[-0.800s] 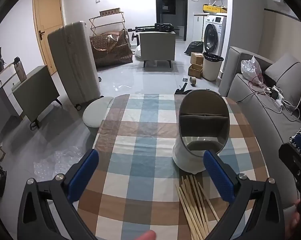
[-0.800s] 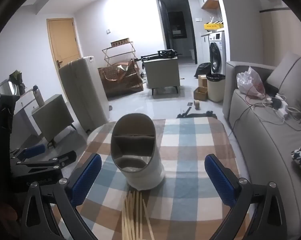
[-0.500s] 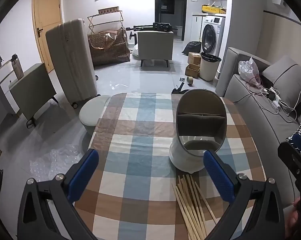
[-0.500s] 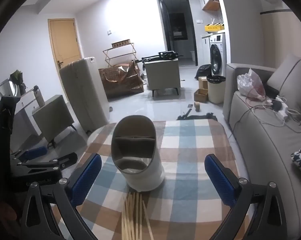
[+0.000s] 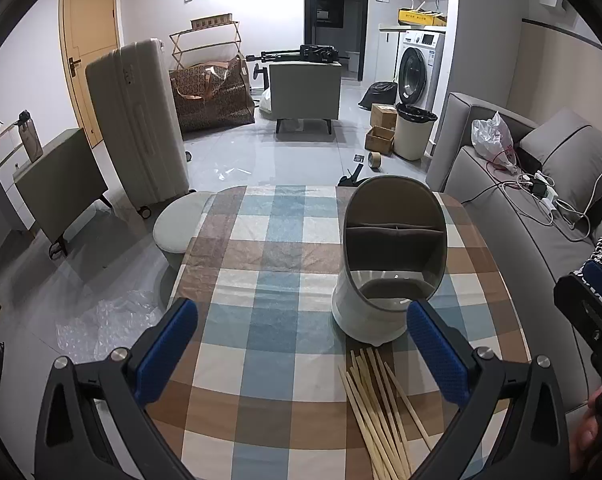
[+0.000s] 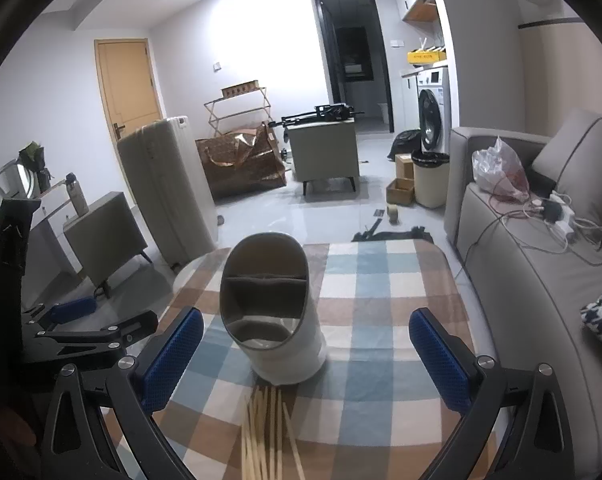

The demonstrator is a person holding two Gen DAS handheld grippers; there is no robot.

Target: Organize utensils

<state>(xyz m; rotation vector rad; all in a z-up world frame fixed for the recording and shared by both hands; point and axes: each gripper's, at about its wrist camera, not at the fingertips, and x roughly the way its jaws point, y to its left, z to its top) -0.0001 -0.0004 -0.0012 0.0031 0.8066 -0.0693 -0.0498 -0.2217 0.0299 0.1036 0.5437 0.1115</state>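
Checked cloth in blue, brown and white covers the table (image 5: 261, 272), which stands in a living room with a grey sofa (image 5: 513, 216) along its right side and pale tiled floor beyond. On the cloth stands a white utensil holder (image 5: 377, 312) with a slanted oval mouth and a dark inner divider that splits it into a back and a front compartment; both look empty as far as the views show. Just in front of the holder's base lies a loose bundle of wooden chopsticks (image 5: 381, 408), fanned slightly, their far tips close to the holder and their near ends running off the bottom of the frame. The left gripper (image 5: 301, 344) hovers above the near part of the table with its blue-padded fingers (image 5: 167, 348) spread wide and nothing between them. The right gripper (image 6: 305, 350) is likewise released, its jaws wide apart and framing the holder and the chopstick tips from above without touching them. In the right wrist view the left gripper's black frame shows off the table's left edge. Across the room stand a beige suitcase (image 5: 137, 128), a wooden door (image 5: 89, 52), a brown patterned bag (image 5: 211, 98), a washing machine (image 5: 419, 68) and a waste bin (image 5: 413, 130).
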